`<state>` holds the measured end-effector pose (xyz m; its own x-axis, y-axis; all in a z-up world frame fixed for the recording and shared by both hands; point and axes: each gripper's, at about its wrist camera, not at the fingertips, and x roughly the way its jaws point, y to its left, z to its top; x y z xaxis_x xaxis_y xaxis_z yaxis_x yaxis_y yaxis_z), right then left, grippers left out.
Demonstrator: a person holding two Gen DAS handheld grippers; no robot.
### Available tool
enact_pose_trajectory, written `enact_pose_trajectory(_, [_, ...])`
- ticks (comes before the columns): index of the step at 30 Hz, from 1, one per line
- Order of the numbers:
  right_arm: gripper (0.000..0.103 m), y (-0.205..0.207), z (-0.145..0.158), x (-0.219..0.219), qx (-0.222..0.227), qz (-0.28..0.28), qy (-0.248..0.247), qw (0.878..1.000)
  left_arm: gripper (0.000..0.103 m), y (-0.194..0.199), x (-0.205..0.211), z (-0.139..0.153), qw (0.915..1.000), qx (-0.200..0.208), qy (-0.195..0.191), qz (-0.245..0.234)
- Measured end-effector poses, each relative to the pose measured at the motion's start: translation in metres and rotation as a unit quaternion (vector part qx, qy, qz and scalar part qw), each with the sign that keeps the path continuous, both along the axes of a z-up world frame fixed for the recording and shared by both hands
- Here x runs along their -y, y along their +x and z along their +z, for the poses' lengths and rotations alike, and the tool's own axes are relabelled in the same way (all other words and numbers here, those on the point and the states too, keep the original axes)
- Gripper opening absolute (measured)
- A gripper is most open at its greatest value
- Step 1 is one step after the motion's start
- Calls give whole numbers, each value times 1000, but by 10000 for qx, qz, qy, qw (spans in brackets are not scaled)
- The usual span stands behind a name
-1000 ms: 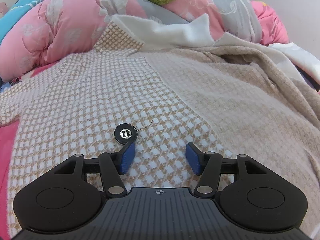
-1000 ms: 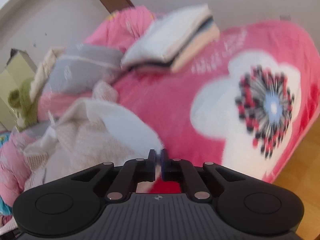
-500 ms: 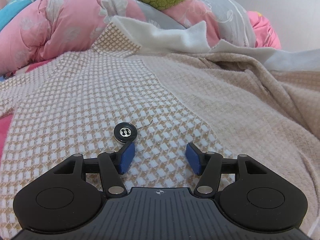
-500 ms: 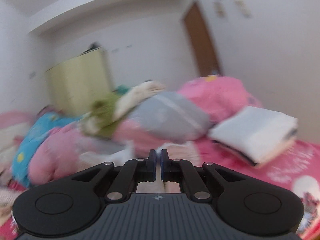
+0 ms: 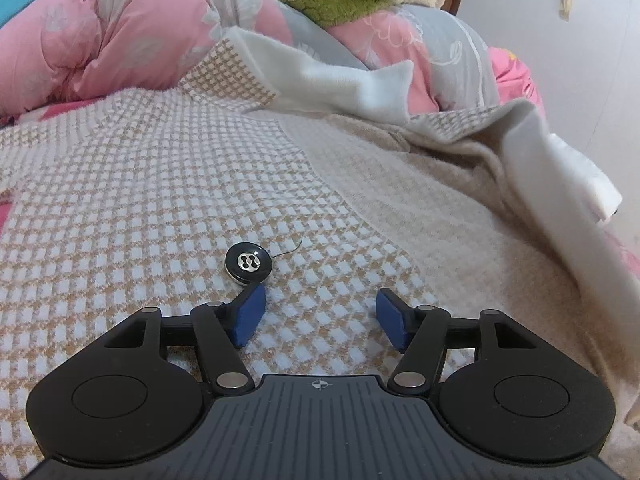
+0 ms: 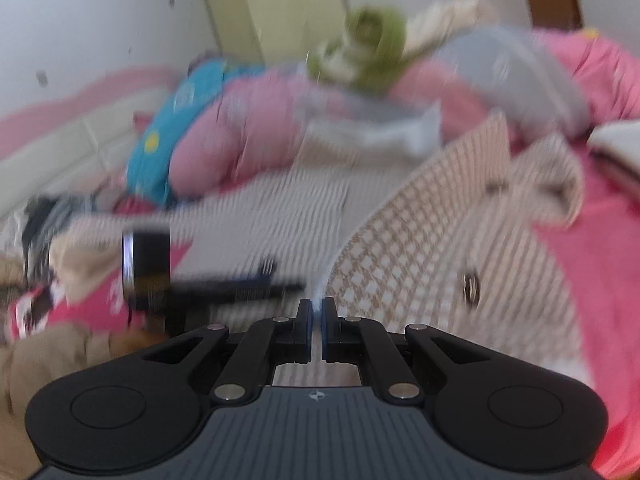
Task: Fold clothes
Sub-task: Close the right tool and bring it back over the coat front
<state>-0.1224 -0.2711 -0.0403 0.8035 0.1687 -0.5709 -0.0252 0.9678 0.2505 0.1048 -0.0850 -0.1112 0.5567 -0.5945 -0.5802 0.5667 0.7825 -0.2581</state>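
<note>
Beige and white checked knit, a buttoned garment [image 5: 168, 216], lies spread over the pink floral bed cover [image 6: 600, 264], with its white lining [image 5: 332, 80] turned up at the far edge against the pink quilt [image 5: 100, 40]. The left gripper [image 5: 318, 312] rests low and almost flat on this garment, its blue fingers [image 5: 250, 314] spread wide with only the checked cloth between them; they pinch nothing. A black button [image 5: 249, 263] sits just ahead of the left finger, nearly touching its tip. The right gripper [image 6: 317, 326] has its fingers pressed almost together on a thin edge of the same garment, and from there the cloth rises ahead and to the right as a lifted panel [image 6: 424, 248], carrying another button [image 6: 470, 284]. The right-wrist view is much blurred, so finer detail is lost. In my judgement a fold is in hand: the right hand holds the free side, which lies on the right of the flat part, and the fold would run across toward the left gripper that weighs the cloth down. A folded stack [image 6: 616, 148] lies far right.
</note>
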Motion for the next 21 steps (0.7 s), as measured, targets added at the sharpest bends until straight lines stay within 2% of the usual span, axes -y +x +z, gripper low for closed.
enact_pose_trajectory(4, [3, 2, -22, -19, -454, 208, -190, 9986, 62, 3, -7, 1, 9996, -137, -227, -2])
enact_pose_trajectory(8, [3, -3, -35, -29, -720, 381, -311, 9962, 62, 6, -21, 10, 9969, -516, -591, -50])
enact_pose_trajectory(13, [3, -11, -40, -36, -841, 588, -403, 9939, 62, 4, -29, 18, 9795, -1355, -1328, -683])
enact_pose_trajectory(18, [3, -17, -45, -40, -941, 739, -488, 9916, 62, -10, -13, 16, 9676, -1744, -1356, -1222])
enact_pose_trajectory(21, [3, -21, -48, -41, -970, 796, -544, 9906, 61, -18, -1, 14, 9694, -1684, -1170, -1350])
